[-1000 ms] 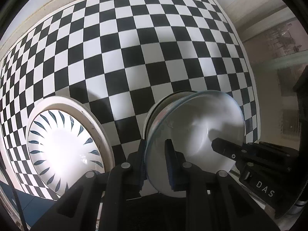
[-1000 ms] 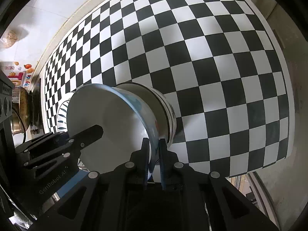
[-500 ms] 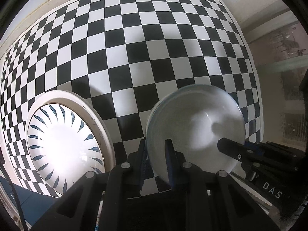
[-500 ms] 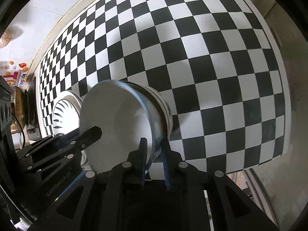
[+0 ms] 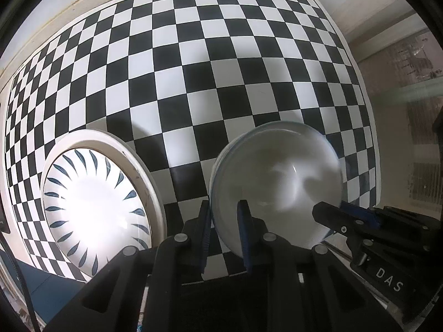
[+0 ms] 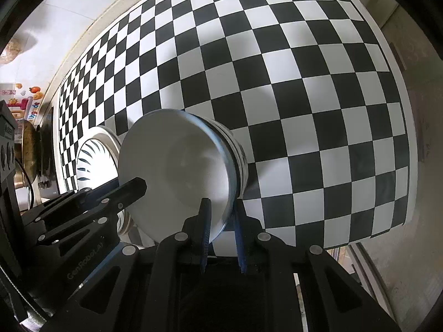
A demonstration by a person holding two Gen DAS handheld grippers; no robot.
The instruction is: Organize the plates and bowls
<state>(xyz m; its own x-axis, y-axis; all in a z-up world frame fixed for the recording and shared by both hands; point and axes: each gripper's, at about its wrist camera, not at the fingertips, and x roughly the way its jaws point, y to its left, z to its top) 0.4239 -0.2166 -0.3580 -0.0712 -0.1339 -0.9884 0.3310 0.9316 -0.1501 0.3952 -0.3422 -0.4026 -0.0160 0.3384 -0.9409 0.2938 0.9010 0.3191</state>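
A plain white bowl point(image 5: 277, 182) point(image 6: 180, 171) sits nested in a dark-striped bowl point(image 6: 239, 155) on the checkered table point(image 5: 193, 69). Only the striped bowl's outer wall shows. My left gripper point(image 5: 224, 213) is shut on the white bowl's left rim, one finger inside and one outside. My right gripper point(image 6: 221, 210) straddles the opposite rim, with its pads standing slightly off the rim. Its fingers point(image 5: 332, 214) show at the bowl's right side in the left wrist view. A white plate with blue leaf marks point(image 5: 97, 202) point(image 6: 91, 160) lies flat just left of the bowls.
The table's right edge point(image 6: 407, 138) drops to a bare floor close to the bowls. A brass-coloured pot point(image 6: 27, 152) and bright stickers point(image 6: 27, 96) sit beyond the table's left end. Checkered cloth stretches away behind the bowls.
The white bowl has tilted down and settled into the striped bowl, hiding its inside. The right gripper's jaws have parted a little around the rim. The left grip is unchanged.
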